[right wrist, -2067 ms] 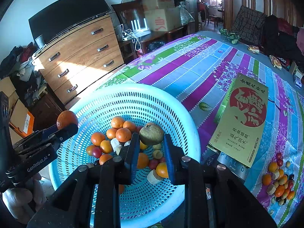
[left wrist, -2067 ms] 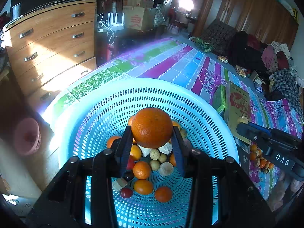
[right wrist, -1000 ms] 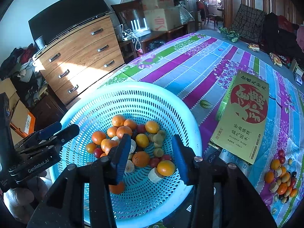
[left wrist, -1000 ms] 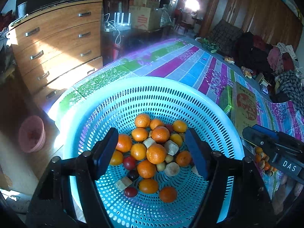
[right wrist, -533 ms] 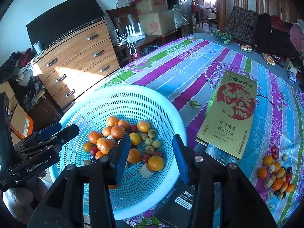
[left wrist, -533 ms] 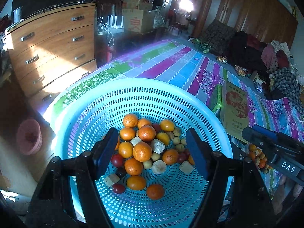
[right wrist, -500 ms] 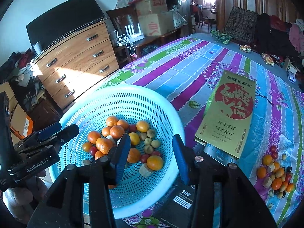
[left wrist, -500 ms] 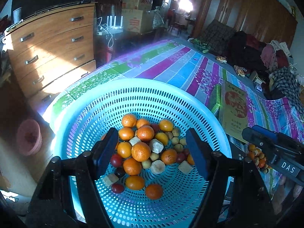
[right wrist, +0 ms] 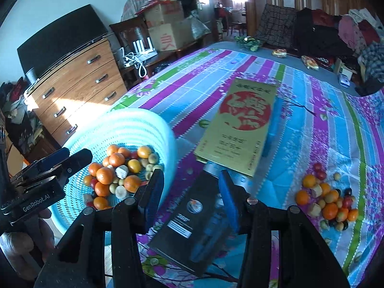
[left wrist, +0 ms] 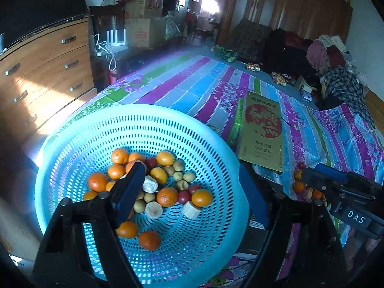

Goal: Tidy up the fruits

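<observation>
Both hand-held grippers, left (left wrist: 192,189) and right (right wrist: 190,195), gape wide by the round perforated plastic basket (left wrist: 211,141).

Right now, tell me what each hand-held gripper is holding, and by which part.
Nothing. The left hand-held gripper is open over the basket, and the right hand-held gripper is open over the black box.

Daylight enters from a bright doorway (left wrist: 204,0) at the back, and a sun patch glares on the wooden dresser (right wrist: 72,100). The basket rim (right wrist: 134,120) smears with motion blur. Fisheye bending and black vignette frame both views.
</observation>
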A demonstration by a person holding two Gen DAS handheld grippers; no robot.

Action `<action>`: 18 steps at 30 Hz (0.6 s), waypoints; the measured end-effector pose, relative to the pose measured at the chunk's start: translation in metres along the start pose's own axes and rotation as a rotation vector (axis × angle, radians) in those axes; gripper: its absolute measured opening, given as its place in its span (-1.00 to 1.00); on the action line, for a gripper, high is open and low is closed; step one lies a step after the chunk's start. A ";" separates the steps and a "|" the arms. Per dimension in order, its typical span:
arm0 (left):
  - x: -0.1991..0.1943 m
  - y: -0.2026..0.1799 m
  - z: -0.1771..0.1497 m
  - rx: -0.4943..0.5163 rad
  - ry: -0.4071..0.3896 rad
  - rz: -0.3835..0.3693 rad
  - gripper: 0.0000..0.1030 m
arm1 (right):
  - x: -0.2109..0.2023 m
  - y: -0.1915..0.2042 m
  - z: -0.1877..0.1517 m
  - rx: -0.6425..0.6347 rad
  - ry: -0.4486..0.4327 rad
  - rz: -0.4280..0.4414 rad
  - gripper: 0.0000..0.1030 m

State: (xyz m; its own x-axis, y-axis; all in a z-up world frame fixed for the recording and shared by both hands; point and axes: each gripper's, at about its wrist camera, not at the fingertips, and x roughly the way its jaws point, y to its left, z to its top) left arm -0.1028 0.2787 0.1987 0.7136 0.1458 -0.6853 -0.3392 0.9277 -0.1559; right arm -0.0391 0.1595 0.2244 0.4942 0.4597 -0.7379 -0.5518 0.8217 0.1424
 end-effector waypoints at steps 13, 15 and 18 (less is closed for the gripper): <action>0.018 -0.114 -0.018 0.205 0.047 -0.165 0.58 | -0.034 -0.094 -0.039 0.141 -0.012 -0.122 0.04; 0.021 -0.132 -0.025 0.245 0.055 -0.187 0.58 | -0.038 -0.113 -0.048 0.161 -0.013 -0.147 0.04; 0.028 -0.156 -0.035 0.293 0.077 -0.224 0.58 | -0.045 -0.148 -0.067 0.208 -0.008 -0.181 0.04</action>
State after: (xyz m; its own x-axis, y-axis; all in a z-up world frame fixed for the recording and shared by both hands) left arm -0.0516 0.1258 0.1790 0.6981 -0.0879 -0.7106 0.0175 0.9942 -0.1058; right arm -0.0247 -0.0053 0.1920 0.5782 0.3012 -0.7583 -0.3047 0.9418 0.1417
